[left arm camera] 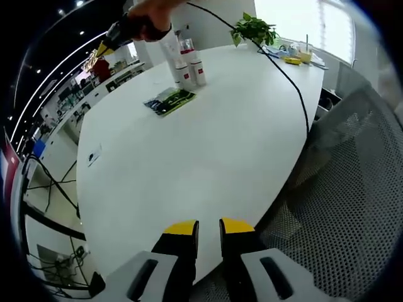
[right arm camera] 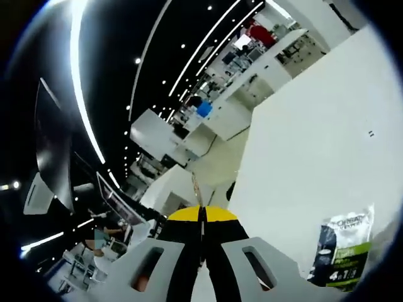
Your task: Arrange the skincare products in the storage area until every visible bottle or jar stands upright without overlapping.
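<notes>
Left gripper view, bottom centre: the left tool [left arm camera: 208,228] hangs over the near edge of the white worktop [left arm camera: 208,145], its yellow-tipped jaws narrowly apart and holding nothing. To the right of the frame, a grey mesh chair back [left arm camera: 352,189] stands beside the worktop. Farther up, left of centre, a flat green and black sachet [left arm camera: 169,100] lies on the worktop. Just beyond it two white tubes with red labels [left arm camera: 189,70] stand upright, close together. A hand [left arm camera: 151,19] at the top of the frame grips the right tool above them. A black cable [left arm camera: 277,63] crosses the surface, and a potted plant [left arm camera: 253,28] stands at the far edge. Right gripper view, bottom centre: the right tool [right arm camera: 202,214] has its jaws pressed together, empty. The sachet [right arm camera: 343,251] appears at lower right.
</notes>
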Tool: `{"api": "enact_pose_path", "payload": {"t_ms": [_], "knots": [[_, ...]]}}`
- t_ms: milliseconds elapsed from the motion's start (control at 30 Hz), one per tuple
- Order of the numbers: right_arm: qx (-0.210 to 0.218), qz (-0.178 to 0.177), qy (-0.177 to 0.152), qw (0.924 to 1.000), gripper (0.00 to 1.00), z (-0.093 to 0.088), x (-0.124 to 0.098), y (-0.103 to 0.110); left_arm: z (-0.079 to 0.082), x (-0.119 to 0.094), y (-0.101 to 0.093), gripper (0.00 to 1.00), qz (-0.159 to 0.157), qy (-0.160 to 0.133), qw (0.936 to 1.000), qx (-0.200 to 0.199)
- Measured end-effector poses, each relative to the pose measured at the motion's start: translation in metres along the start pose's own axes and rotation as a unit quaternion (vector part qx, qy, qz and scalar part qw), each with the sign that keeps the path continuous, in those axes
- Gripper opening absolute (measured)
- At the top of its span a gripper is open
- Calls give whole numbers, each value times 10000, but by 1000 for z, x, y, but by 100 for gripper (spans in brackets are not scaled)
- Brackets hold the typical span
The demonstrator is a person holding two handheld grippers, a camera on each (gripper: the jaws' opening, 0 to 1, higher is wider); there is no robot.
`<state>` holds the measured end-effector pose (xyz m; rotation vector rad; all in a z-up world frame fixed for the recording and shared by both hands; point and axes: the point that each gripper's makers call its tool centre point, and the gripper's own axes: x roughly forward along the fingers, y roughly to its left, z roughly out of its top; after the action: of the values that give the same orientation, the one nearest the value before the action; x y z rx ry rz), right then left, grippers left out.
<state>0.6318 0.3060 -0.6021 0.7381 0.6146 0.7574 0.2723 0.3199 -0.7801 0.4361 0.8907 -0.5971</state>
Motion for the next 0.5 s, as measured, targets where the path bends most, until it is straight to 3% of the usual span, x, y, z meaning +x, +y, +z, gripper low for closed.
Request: {"api": "enact_pose_path", "payload": {"t_ms": [267,500], "knots": [[802,-391,231,9957,0,-52,1,-35,-1,1,0,14,-10,36,10000,-2],[1190,-778,222,9896,0,-78,-3,-62,-1,1,1,14,19,23,10000,-35]]}}
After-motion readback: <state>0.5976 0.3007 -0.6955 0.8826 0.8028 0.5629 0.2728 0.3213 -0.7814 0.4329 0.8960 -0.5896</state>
